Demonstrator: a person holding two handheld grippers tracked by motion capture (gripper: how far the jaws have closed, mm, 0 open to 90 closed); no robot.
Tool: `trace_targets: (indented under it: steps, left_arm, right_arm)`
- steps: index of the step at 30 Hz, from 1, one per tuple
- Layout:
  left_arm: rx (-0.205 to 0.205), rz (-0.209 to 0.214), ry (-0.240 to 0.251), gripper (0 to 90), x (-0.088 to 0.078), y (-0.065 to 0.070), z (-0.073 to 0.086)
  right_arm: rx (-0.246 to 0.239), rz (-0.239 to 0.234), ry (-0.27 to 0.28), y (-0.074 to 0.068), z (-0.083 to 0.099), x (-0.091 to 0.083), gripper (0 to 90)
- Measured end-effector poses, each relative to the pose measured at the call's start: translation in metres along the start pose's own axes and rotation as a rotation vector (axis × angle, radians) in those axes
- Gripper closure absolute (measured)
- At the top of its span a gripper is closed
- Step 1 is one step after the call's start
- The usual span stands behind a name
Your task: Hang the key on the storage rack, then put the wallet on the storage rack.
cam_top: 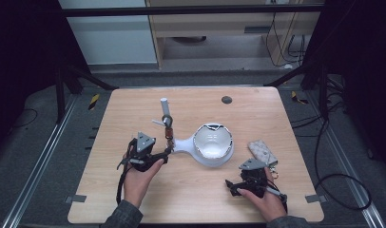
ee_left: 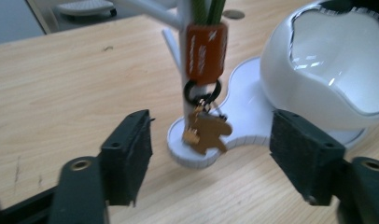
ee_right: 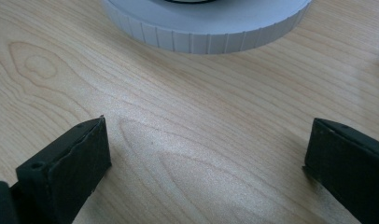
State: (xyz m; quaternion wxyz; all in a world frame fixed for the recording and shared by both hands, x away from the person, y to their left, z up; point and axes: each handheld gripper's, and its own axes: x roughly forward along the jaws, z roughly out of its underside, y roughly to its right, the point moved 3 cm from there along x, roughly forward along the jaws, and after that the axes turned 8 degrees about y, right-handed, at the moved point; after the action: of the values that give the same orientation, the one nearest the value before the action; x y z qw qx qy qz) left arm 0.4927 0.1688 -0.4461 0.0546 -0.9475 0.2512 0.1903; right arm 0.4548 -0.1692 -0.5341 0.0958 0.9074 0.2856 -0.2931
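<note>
Both grippers are held low over the table: left gripper (cam_top: 168, 151) with jaws parted, right gripper (cam_top: 227, 183) with jaws spread wide.

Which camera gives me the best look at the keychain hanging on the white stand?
The left gripper view: the keychain hangs close up against the stand, orange tag and brown charm clear. The high view shows it small.

no legible text, orange tag (ee_left: 206, 53) lettering blurred
</note>
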Motion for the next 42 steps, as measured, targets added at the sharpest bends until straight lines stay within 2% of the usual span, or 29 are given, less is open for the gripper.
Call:
trace_targets:
  steps: [4, 5, 8, 13, 15, 16, 17, 19, 24, 27, 28, 32, 34, 37, 39, 41, 42]
  left_arm:
    - [-0.014, -0.007, -0.015, 17.2, -0.002, -0.008, 0.011]
    - [-0.033, -0.013, -0.017, 15.9, -0.004, -0.015, 0.018]
    - [-0.05, -0.026, -0.026, 13.8, -0.007, -0.028, 0.028]
    - [-0.051, -0.049, -0.053, 9.8, -0.01, -0.05, 0.04]
    - [-0.064, -0.049, -0.077, 8.5, -0.009, -0.06, 0.048]
    - [-0.064, -0.049, -0.077, 7.1, -0.009, -0.06, 0.048]
    - [-0.052, -0.049, -0.121, 6.7, -0.007, -0.065, 0.056]
    - [-0.049, -0.059, -0.149, 6.7, -0.006, -0.069, 0.061]
    - [-0.07, -0.044, -0.187, 6.5, -0.003, -0.074, 0.071]
    - [-0.073, -0.04, -0.197, 6.2, -0.002, -0.075, 0.075]
    - [-0.075, -0.046, -0.201, 6.2, -0.002, -0.076, 0.076]
    - [-0.087, -0.047, -0.21, 6.2, 0.0, -0.079, 0.078]
    - [-0.098, -0.05, -0.206, 6.2, 0.0, -0.079, 0.079]
    - [-0.097, -0.046, -0.214, 6.2, 0.002, -0.079, 0.081]
    - [-0.118, -0.042, -0.213, 6.0, 0.005, -0.08, 0.083]
    - [-0.119, -0.034, -0.214, 6.0, 0.005, -0.081, 0.083]
    - [-0.122, -0.038, -0.216, 5.9, 0.005, -0.086, 0.084]
  right_arm:
    - [0.001, -0.002, -0.001, -0.001, 0.001, -0.001, 0.2]
    - [0.001, -0.001, 0.0, -0.001, 0.001, -0.001, 0.2]
    - [0.005, -0.002, 0.001, -0.001, 0.001, -0.002, 0.2]
    - [0.005, -0.003, 0.0, -0.001, 0.001, -0.002, 0.2]
    - [0.001, -0.005, 0.001, -0.001, 0.001, -0.002, 0.1]
    - [0.001, -0.005, 0.001, -0.001, 0.001, -0.002, 0.1]
    - [0.001, -0.004, 0.001, 0.0, 0.001, -0.001, 0.1]
    - [0.005, 0.0, 0.0, -0.001, 0.001, -0.001, 0.2]
    - [0.012, 0.003, -0.009, 0.0, 0.0, -0.001, 0.6]
    - [0.024, -0.011, -0.033, 0.001, -0.007, -0.005, 7.8]
    - [0.03, -0.009, -0.032, 0.001, -0.011, -0.007, 5.5]
    - [-0.002, 0.023, -0.08, 0.007, -0.03, -0.022, 6.5]
    - [0.0, 0.045, -0.102, 0.013, -0.038, -0.03, 7.2]
    - [0.029, 0.07, -0.141, 0.024, -0.046, -0.038, 8.7]
    - [0.05, 0.089, -0.168, 0.031, -0.049, -0.042, 9.9]
    - [0.059, 0.103, -0.179, 0.035, -0.049, -0.044, 10.5]
    - [0.089, 0.128, -0.199, 0.042, -0.05, -0.048, 11.4]
